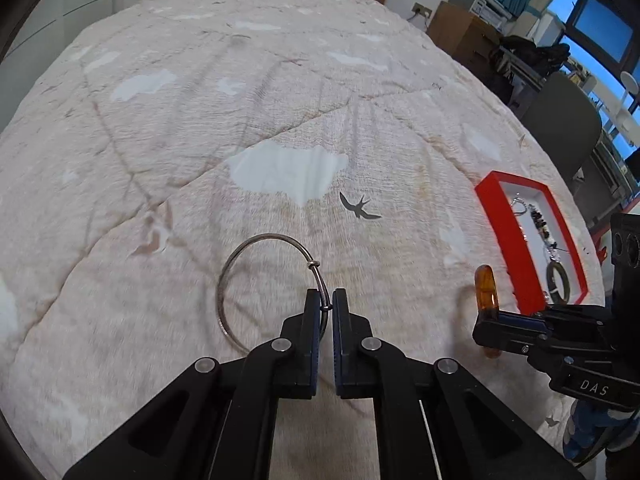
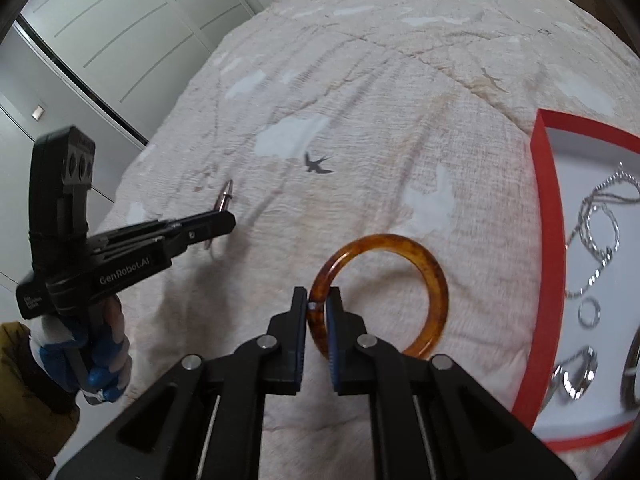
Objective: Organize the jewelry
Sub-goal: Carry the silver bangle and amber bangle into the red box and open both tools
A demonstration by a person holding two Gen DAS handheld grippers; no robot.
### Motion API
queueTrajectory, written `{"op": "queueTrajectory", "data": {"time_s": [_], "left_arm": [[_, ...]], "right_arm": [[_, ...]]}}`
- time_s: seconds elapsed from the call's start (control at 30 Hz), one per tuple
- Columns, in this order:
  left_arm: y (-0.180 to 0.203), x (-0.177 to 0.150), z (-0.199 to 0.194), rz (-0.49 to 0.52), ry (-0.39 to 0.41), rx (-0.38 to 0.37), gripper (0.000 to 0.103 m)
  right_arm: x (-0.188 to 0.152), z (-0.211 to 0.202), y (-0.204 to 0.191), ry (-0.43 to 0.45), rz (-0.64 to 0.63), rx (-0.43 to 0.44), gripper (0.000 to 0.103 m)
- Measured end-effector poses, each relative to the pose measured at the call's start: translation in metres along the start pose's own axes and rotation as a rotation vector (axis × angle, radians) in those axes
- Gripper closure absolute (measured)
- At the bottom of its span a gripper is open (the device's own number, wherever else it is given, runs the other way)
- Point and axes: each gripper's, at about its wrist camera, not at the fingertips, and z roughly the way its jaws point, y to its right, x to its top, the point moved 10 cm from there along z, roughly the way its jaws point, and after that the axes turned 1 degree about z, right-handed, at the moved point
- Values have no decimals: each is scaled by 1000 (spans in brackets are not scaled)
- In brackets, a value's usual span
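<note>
My left gripper (image 1: pixel 325 300) is shut on a thin silver bangle (image 1: pixel 240 256), which hangs just above the pink quilt (image 1: pixel 200 120). In the right wrist view the same gripper (image 2: pixel 230 220) shows from the side with the silver bangle (image 2: pixel 224 200) edge-on. My right gripper (image 2: pixel 318 300) is shut on an amber bangle (image 2: pixel 432 280), also lifted off the quilt (image 2: pixel 360 120). The left wrist view shows that right gripper (image 1: pixel 486 316) at the right, with the amber bangle (image 1: pixel 485 284) upright in it. A red box (image 2: pixel 544 220) with a white inside lies to the right.
The red box (image 1: pixel 504 232) holds silver chains (image 2: pixel 600 220), rings (image 2: pixel 589 312) and beaded pieces (image 1: pixel 540 228). A hand in a blue and white glove (image 2: pixel 100 364) holds the left tool. A chair (image 1: pixel 568 132) and cluttered shelves stand beyond the bed's right edge; white wardrobe doors (image 2: pixel 100 20) stand to the left.
</note>
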Motion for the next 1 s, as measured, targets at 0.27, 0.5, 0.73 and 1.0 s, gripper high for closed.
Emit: {"op": "queueTrajectory", "data": {"time_s": [0.27,0.5,0.73,1.0], "left_arm": [[6,-21,-60,-22,65,32,97],[48,-15,-105,32,135,34,97],[122,7,-111,123,159,-14,97],[219,34,-55,235,106,-100,97]], "right_arm": [[-16,-42,-40,62,-7,64,94],[-21,-102,-56,164,-49,62,94],[-15,-161,-6,257,-7,4,94],[-7,-184,87,277,90,-97,94]]}}
